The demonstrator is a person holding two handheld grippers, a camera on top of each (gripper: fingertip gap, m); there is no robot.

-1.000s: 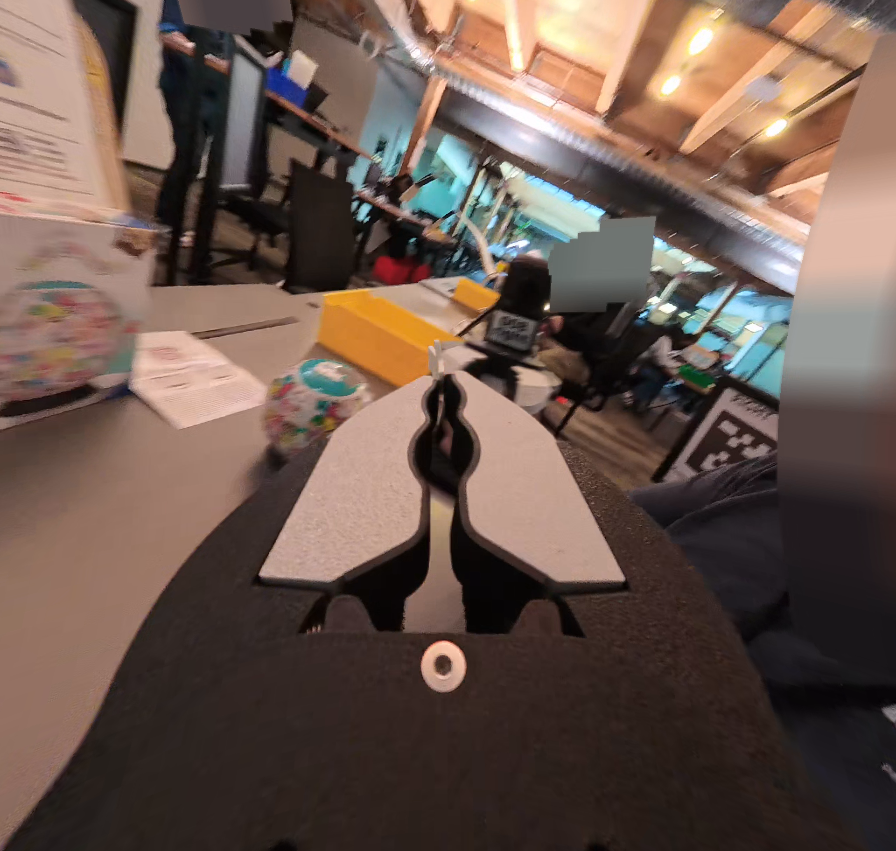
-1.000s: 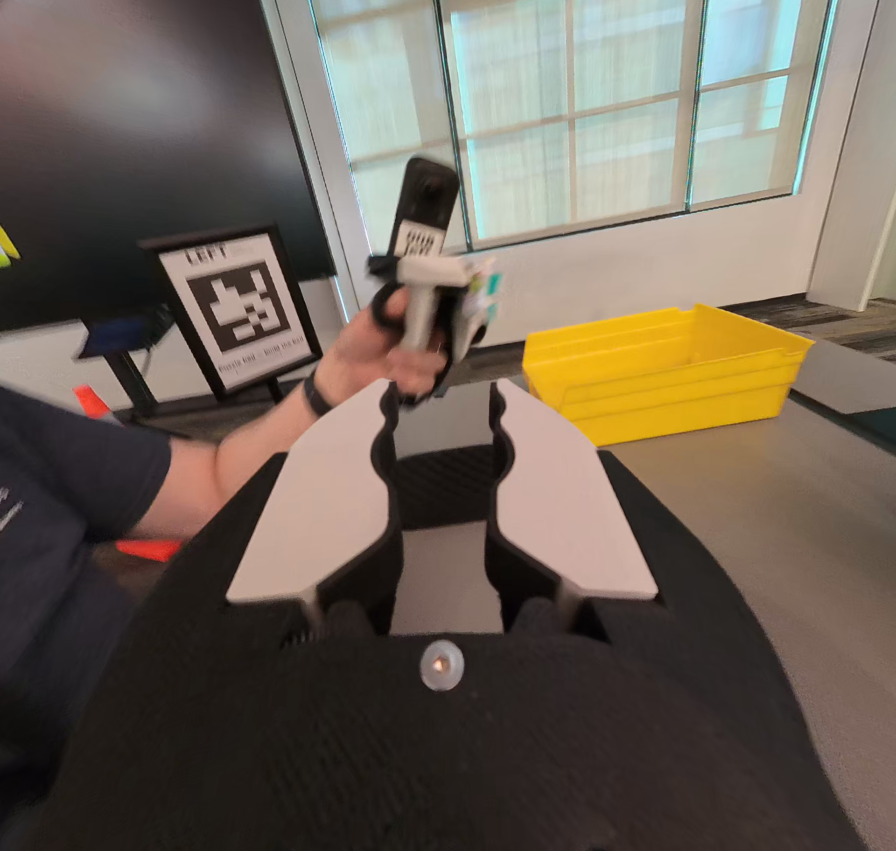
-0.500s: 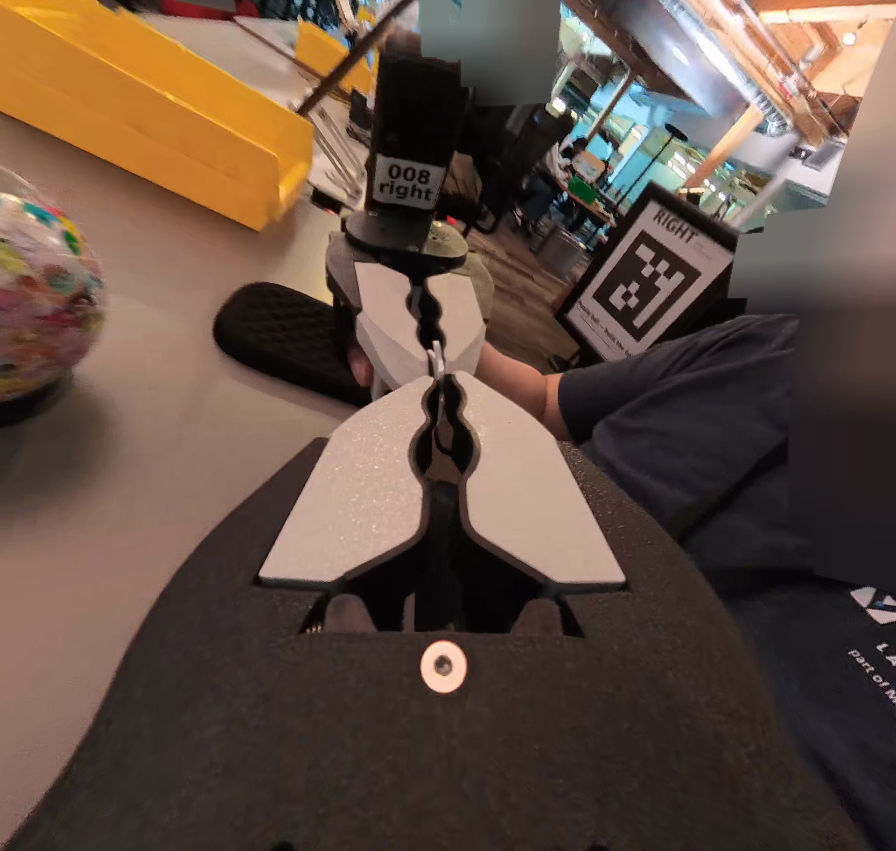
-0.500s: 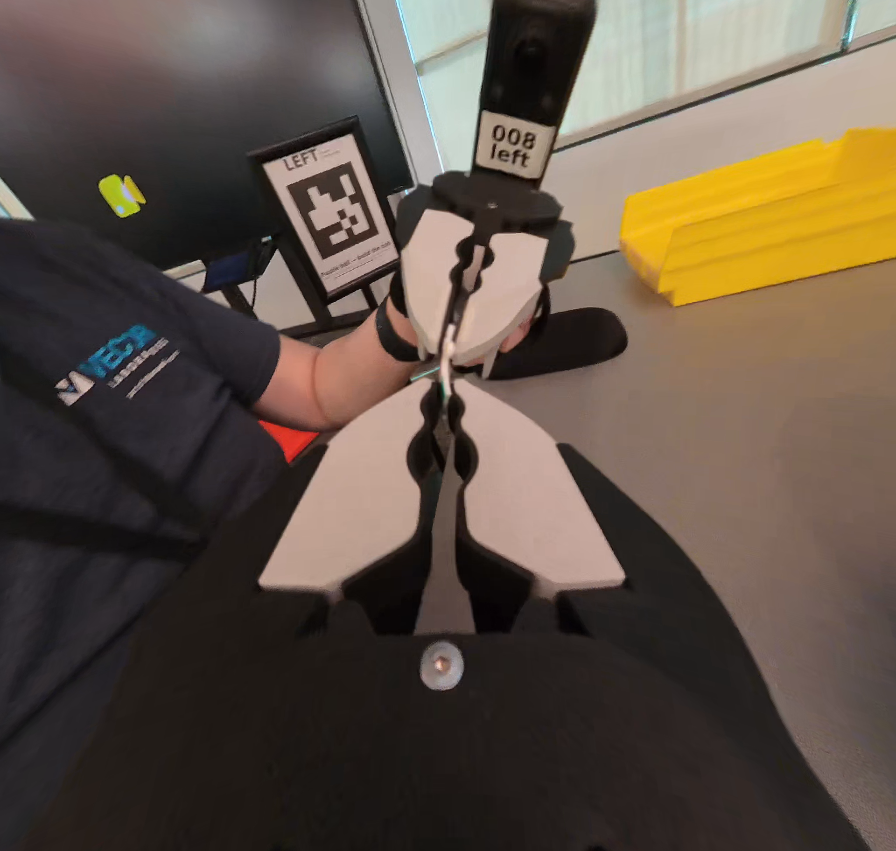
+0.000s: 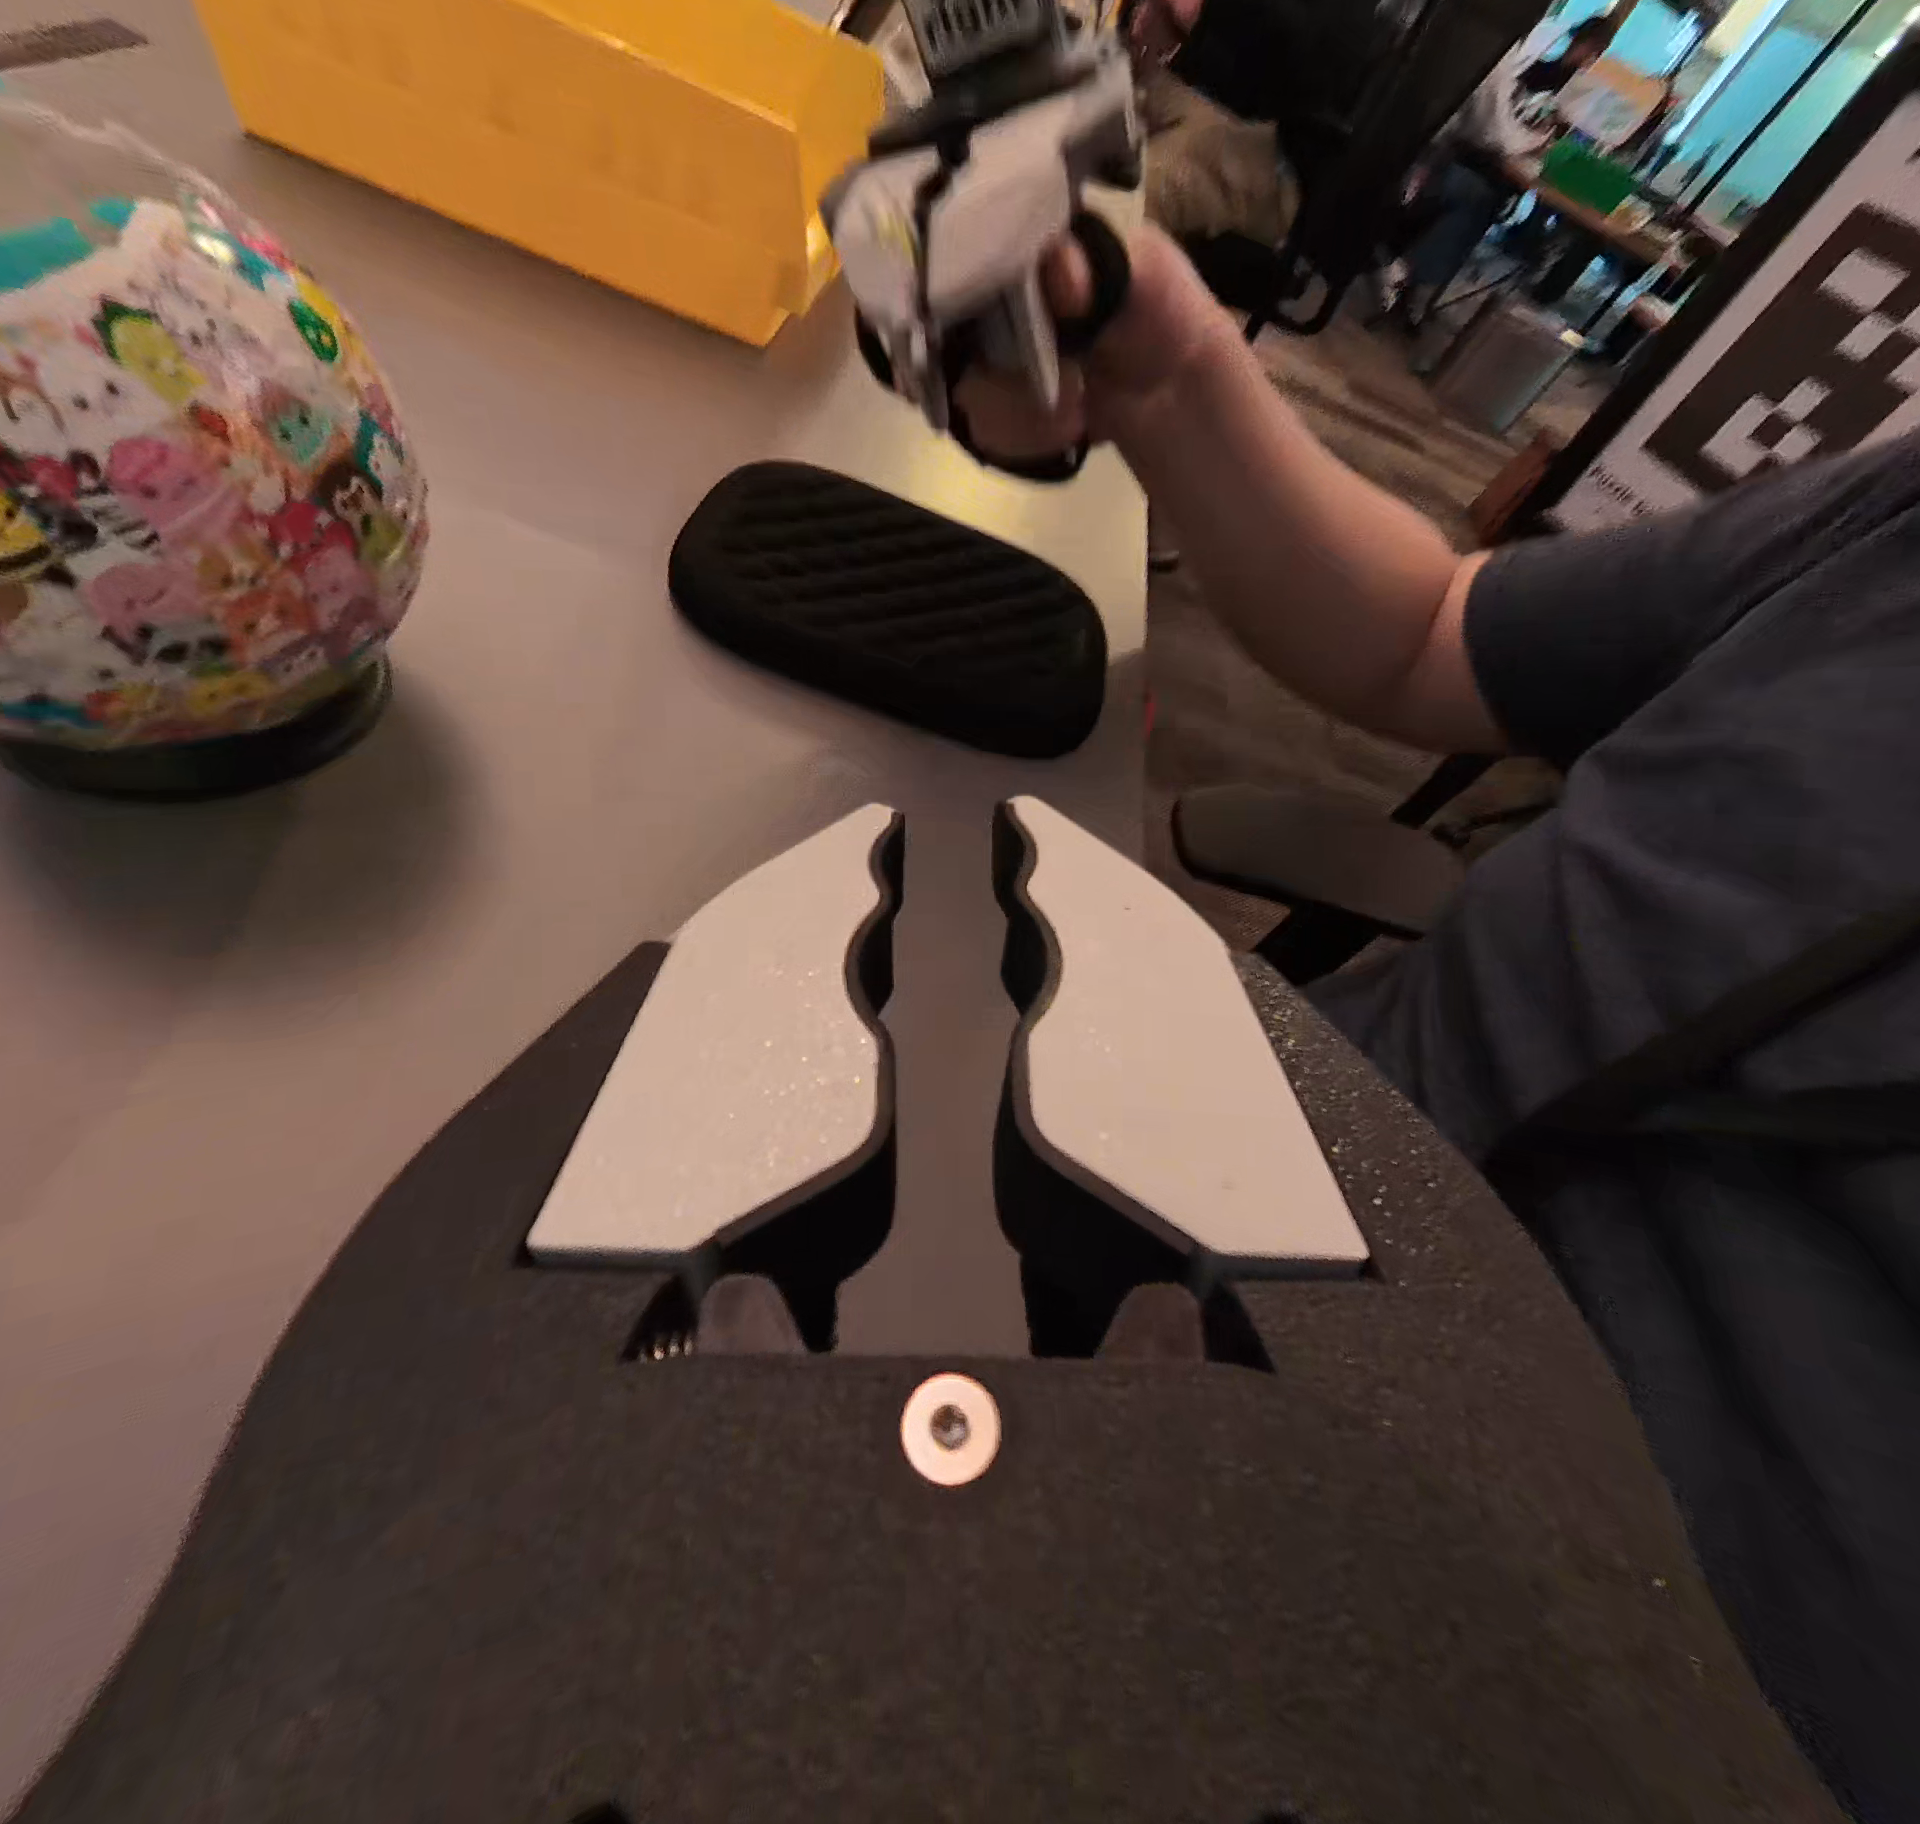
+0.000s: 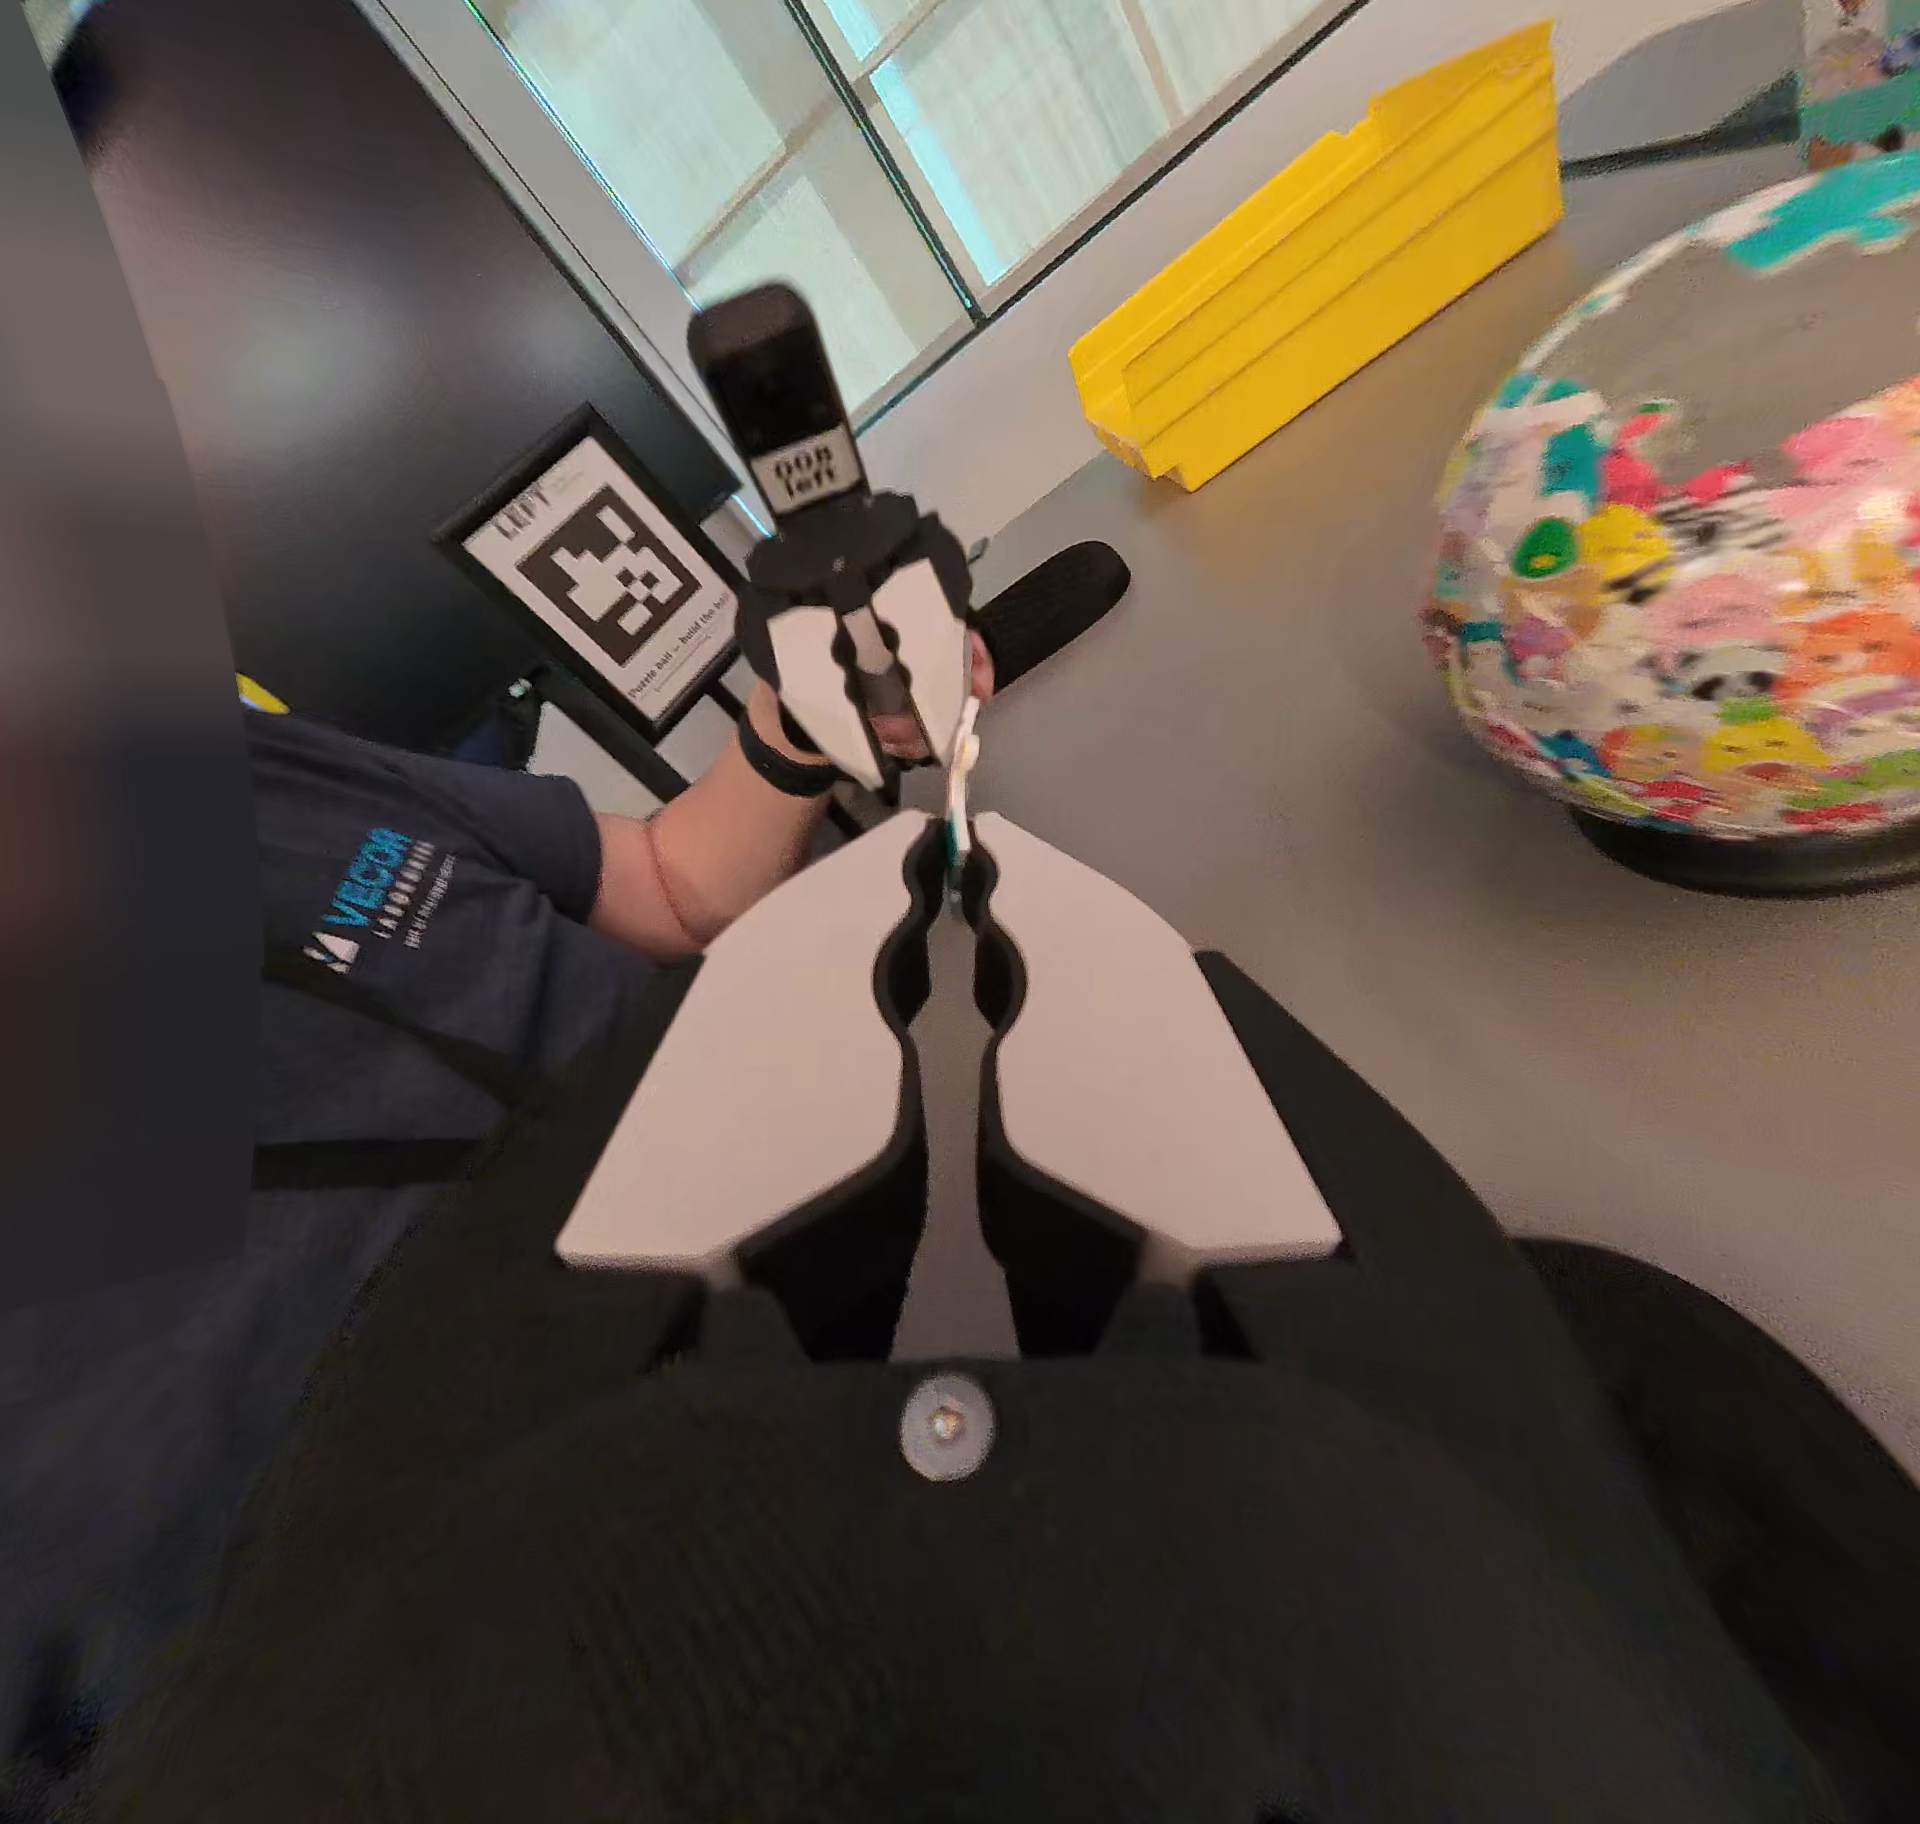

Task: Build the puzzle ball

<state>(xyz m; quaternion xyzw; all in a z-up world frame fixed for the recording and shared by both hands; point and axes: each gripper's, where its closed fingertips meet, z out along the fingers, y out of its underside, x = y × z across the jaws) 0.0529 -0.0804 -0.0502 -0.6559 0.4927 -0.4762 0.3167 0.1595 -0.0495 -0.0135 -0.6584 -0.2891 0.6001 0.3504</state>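
The puzzle ball (image 5: pixel 187 486), covered in bright cartoon figures, stands on a black ring base with an open gap at its top; it also shows in the right wrist view (image 6: pixel 1683 631). My right gripper (image 6: pixel 954 824) is shut on a thin white and green puzzle piece (image 6: pixel 962 787), held edge-on above the table. My left gripper (image 5: pixel 945 818) is open and empty. It faces the right gripper, also shows in the right wrist view (image 6: pixel 904 751), and sits just beyond the piece. The right gripper (image 5: pixel 925 361) is blurred in the left wrist view.
A yellow bin (image 5: pixel 520 91) stands at the back of the grey table (image 5: pixel 312 943), and shows in the right wrist view (image 6: pixel 1330 247). A black ribbed pad (image 5: pixel 883 611) lies near the table edge. A framed marker sign (image 6: pixel 603 579) stands behind. The person's arm (image 5: pixel 1299 569) and dark shirt are on the right. The gap from one gripper's tips to the other's is roughly 12 centimetres.
Half a second ago both grippers were shut on the piece. My left gripper has opened and let go. My right gripper keeps the piece and both views have swung toward the ball.
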